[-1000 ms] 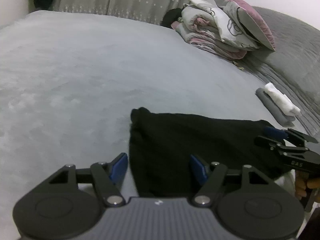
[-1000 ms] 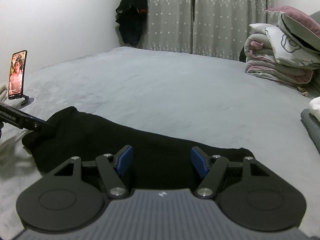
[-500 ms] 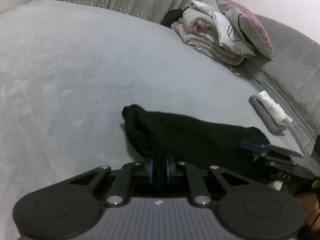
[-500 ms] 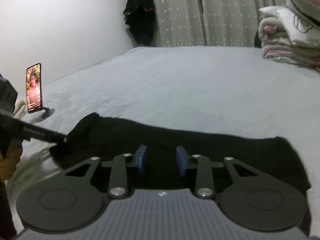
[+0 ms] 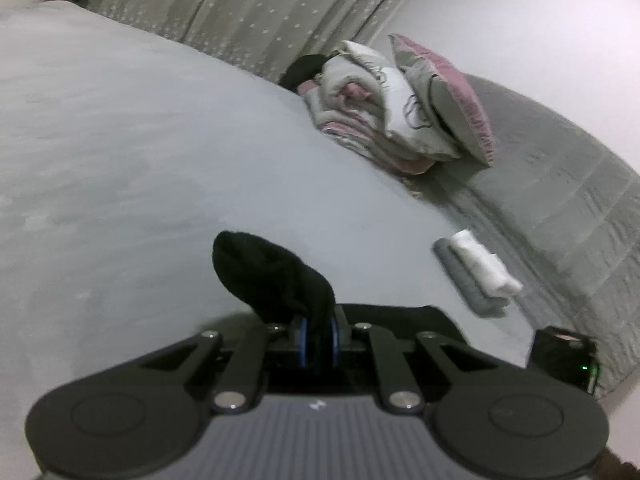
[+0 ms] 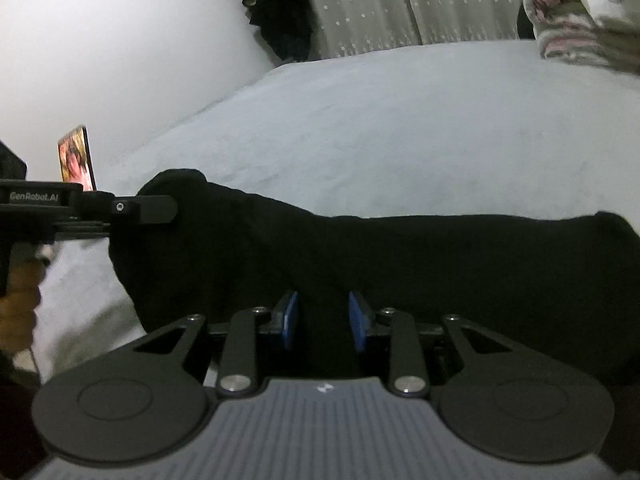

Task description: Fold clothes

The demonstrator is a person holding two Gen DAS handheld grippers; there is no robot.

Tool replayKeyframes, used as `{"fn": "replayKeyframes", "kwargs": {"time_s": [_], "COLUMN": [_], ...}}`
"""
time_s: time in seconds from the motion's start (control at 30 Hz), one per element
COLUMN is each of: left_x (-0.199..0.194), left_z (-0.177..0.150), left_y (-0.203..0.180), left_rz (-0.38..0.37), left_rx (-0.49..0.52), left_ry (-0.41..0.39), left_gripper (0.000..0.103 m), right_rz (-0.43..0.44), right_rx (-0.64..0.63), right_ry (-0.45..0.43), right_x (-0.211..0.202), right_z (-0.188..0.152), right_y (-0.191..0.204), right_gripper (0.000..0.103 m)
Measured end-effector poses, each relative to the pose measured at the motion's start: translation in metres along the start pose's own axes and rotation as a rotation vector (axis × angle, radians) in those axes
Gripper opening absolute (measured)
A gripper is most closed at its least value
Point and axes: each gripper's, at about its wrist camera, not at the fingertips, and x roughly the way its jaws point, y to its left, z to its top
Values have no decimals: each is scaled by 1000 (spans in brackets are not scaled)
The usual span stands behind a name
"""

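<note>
The black garment [image 6: 400,264] lies along the bed's [image 6: 400,120] near edge. The left tool [image 5: 319,340] is clamped on its bunched corner; the right tool [image 6: 322,320] – jaws opening – apparently pinches a fold.

A: Which lettering is legible?
B: "GenRobot_AI", in pale letters on the black side bar of the left tool [image 6: 176,210], right wrist view.
A: Anything else?
B: No; the phone screen [image 6: 76,158] is too blurred to read.
</note>
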Motion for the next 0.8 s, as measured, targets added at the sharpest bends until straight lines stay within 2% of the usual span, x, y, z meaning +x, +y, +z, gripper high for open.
{"fn": "replayKeyframes", "kwargs": {"time_s": [0.1, 0.2, 0.47, 0.6, 0.7, 0.77, 0.8], "left_x": [8, 18, 57, 78, 92, 95, 96], "left_z": [0, 2, -7, -14, -18, -22, -23], "left_y": [-11, -22, -38, -44, -51, -52, -52], "left_rz": [-31, -65, -126, -153, -176, -212, -233], "left_rx": [7, 16, 3, 10, 24, 34, 37], "left_ry": [-1, 1, 39, 71, 110, 148, 162], "left_gripper": [11, 11, 12, 12, 19, 40, 42], "right_rz": [46, 101, 319, 431, 448, 434, 426], "right_rx": [104, 229, 659, 832, 856, 842, 834], "right_ry": [-3, -22, -96, -149, -148, -131, -123], "right_x": [-7, -14, -32, -38, -42, -44, -44], "right_z": [3, 7, 1, -3, -3, -3, -2], "right_y": [-13, -28, -81, -103, -107, -105, -104], "right_gripper": [38, 51, 58, 67, 68, 68, 68]}}
